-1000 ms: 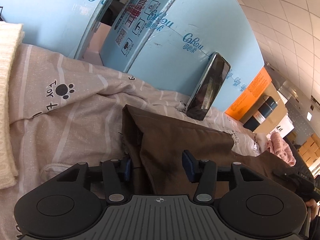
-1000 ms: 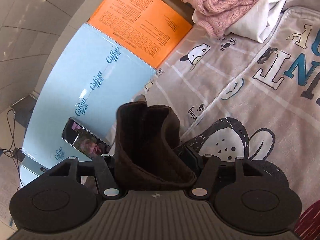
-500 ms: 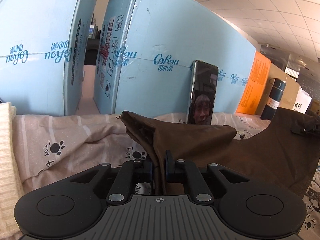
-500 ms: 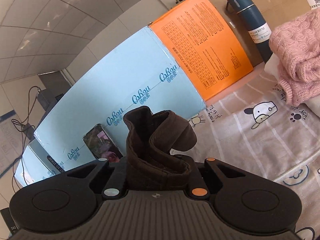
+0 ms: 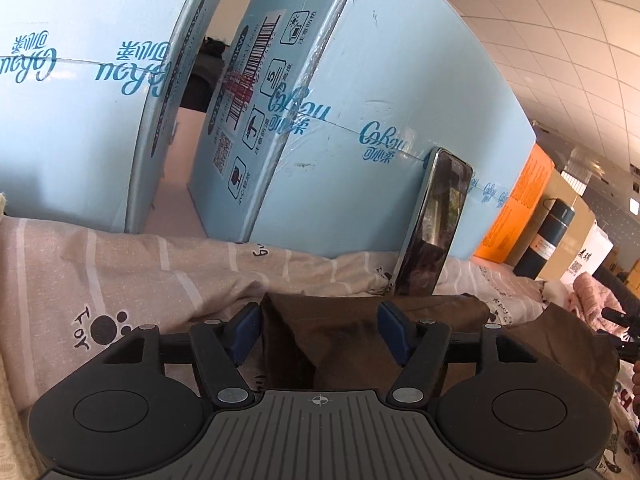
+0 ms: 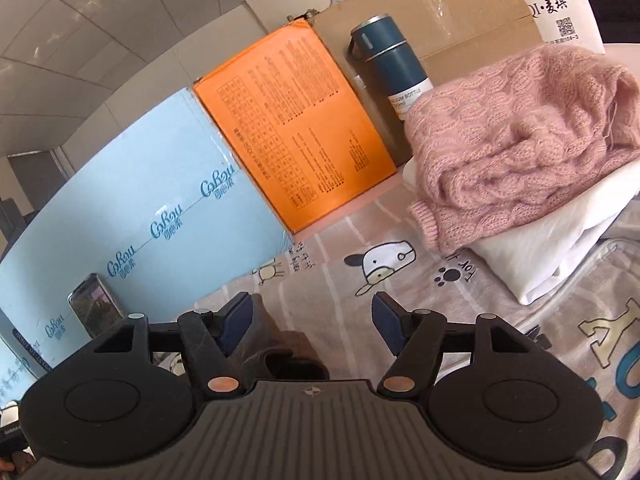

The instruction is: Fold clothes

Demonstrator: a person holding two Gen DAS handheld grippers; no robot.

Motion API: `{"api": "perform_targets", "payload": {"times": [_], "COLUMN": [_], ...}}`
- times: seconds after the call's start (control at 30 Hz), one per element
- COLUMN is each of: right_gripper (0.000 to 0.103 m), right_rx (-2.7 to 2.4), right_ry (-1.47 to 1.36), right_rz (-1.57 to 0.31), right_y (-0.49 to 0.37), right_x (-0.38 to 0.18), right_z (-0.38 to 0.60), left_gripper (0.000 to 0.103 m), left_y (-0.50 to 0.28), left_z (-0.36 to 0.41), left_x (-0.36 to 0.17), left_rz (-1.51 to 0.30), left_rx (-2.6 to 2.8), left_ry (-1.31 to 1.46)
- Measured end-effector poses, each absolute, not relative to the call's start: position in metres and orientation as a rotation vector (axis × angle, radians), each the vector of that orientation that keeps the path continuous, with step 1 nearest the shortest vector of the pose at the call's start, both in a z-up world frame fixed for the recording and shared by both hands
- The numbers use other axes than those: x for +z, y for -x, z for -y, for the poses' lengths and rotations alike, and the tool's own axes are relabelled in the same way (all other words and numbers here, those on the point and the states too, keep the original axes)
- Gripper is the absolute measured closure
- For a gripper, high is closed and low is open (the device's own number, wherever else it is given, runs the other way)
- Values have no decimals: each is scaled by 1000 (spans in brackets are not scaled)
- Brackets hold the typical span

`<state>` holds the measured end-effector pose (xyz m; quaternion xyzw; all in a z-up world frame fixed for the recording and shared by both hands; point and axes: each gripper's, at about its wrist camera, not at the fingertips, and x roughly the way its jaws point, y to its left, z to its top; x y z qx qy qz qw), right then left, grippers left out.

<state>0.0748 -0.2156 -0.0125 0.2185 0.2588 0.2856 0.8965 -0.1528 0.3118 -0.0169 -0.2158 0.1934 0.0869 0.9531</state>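
Pale blue cardboard boxes [image 5: 380, 92] wall the far side of a cartoon-print beige bedsheet [image 6: 460, 300]; both grippers' jaws are spread over the brown garment [image 5: 344, 340].

Brown garment [image 5: 360, 344] near edge hidden under gripper body; phone [image 6: 96, 309] screen blurred; bottle [image 6: 390, 66] label partly behind sweater [image 6: 516, 140].

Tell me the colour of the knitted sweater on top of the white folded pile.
Pink, in a cable knit; it shows best in the right wrist view.

Spread jaws above brown garment [image 6: 280, 354]
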Motion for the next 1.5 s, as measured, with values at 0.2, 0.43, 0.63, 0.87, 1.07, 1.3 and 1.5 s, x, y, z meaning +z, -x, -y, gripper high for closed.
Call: {"api": "perform_targets", "payload": {"times": [0.2,0.43,0.63,0.87,1.07,1.3,1.5], "right_gripper": [25,15,13,13,13,13,13], "right_rx": [616,945,1290,1561,1627,1624,1650], "right_ry": [-302,-38,159,368,523,546,543], "right_rz": [-327,-300,-419,-472,-470,-484,-463], "right_y": [-61,-72,-75,-60,-47,-50,-51], "right_x": [57,113,68,20,1,-8,-6], "right_z": [264,214,90,-20,-62,-78,-69], "left_gripper": [39,44,68,67,53,45,97], "left_y": [165,157,164,171,156,127,145], "left_z": [-295,-288,-278,-265,-261,-282,-252], "left_x": [-2,-4,-2,4,-6,-11,-2], "left_rz": [-307,-333,-293,-268,-359,-395,-316], "left_rx": [55,71,72,-101,-2,-29,-136], "left_ry": [404,319,202,153,75,117,-14]}}
